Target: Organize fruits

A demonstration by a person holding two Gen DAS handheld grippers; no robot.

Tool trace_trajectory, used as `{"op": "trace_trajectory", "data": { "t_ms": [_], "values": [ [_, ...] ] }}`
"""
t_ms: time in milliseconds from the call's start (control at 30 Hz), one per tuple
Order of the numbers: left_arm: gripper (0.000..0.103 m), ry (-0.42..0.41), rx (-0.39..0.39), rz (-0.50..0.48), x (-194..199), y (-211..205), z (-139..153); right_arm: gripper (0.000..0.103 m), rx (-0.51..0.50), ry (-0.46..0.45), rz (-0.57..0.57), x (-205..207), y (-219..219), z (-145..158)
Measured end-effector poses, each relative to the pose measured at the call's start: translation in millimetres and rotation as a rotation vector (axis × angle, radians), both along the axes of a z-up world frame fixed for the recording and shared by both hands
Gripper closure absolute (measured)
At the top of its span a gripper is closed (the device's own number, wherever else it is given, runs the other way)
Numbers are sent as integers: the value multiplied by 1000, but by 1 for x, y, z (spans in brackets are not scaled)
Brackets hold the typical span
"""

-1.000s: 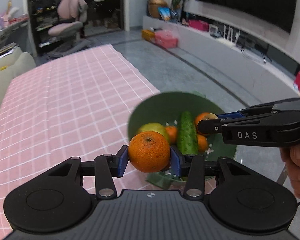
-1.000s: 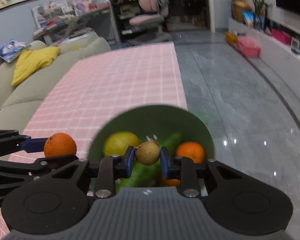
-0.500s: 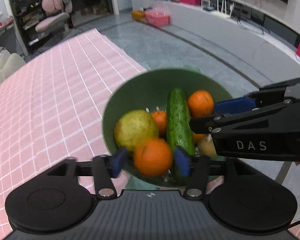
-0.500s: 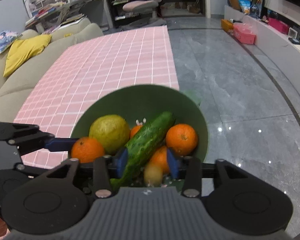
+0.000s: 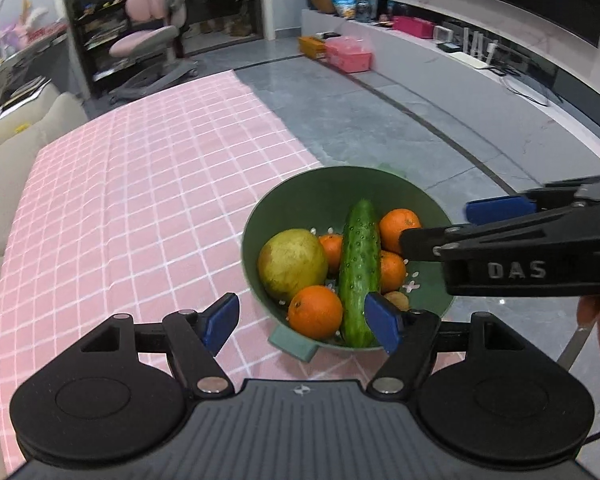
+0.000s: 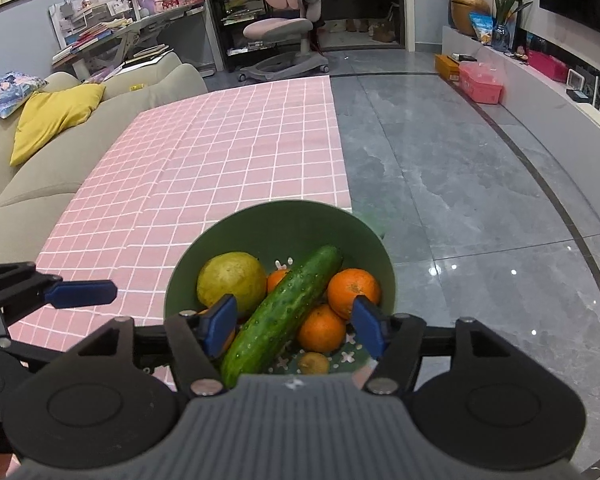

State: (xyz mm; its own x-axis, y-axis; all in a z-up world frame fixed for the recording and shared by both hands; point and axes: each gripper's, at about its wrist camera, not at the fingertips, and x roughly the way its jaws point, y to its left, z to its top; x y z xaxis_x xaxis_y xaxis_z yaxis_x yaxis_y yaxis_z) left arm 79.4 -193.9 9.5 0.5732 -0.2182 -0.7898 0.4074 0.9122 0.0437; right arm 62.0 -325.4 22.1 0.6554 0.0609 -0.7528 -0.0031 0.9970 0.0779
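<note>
A green colander bowl (image 5: 268, 216) (image 6: 276, 220) stands at the near right edge of the pink checked tablecloth (image 5: 140, 200). It holds a cucumber (image 5: 358, 268) (image 6: 284, 312), a yellow-green pear (image 5: 292, 264) (image 6: 232, 280), several oranges, one of them (image 5: 315, 312) at the near rim, and a small brown fruit (image 5: 398, 300) (image 6: 314, 362). My left gripper (image 5: 302, 322) is open and empty above the bowl's near rim. My right gripper (image 6: 294, 326) is open and empty over the bowl; it also shows from the side in the left wrist view (image 5: 452, 224).
The table's right edge drops to a grey tiled floor (image 6: 460, 184). A beige sofa (image 6: 28, 176) with a yellow cushion runs along the left side. A pink office chair (image 6: 288, 28) stands beyond the table's far end. A low TV bench (image 5: 480, 76) lines the right wall.
Both grippers have opened. The left one let go of an orange and the right one let go of the small brown fruit; both fruits now lie in the bowl. Both grippers have drawn back.
</note>
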Motion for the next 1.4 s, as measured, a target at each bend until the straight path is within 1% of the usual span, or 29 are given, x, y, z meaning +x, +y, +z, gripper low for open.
{"op": "trace_trajectory", "data": {
  "t_ms": [133,167,267,433,600,767,1000,1400],
  "values": [
    [19,27,-26,58,-2,1,7,33,-6,0,0,-10,-2,6],
    [17,30,-20,70,-2,-1,8,33,-8,1,-2,-13,-3,7],
    [17,30,-2,92,-6,-5,7,30,-5,2,-11,-19,-8,9],
    [16,46,-1,126,-9,-9,7,30,4,3,-29,-26,-19,11],
    [15,41,8,155,-16,-9,8,30,21,-2,-42,-28,-27,14],
    [15,52,0,191,-19,-9,13,30,34,-2,-45,-31,-31,16],
    [14,42,7,190,-26,-18,22,29,47,-8,-51,-36,-38,20],
    [14,29,18,175,-32,-35,24,28,60,-17,-61,-41,-49,24]
  ]
}}
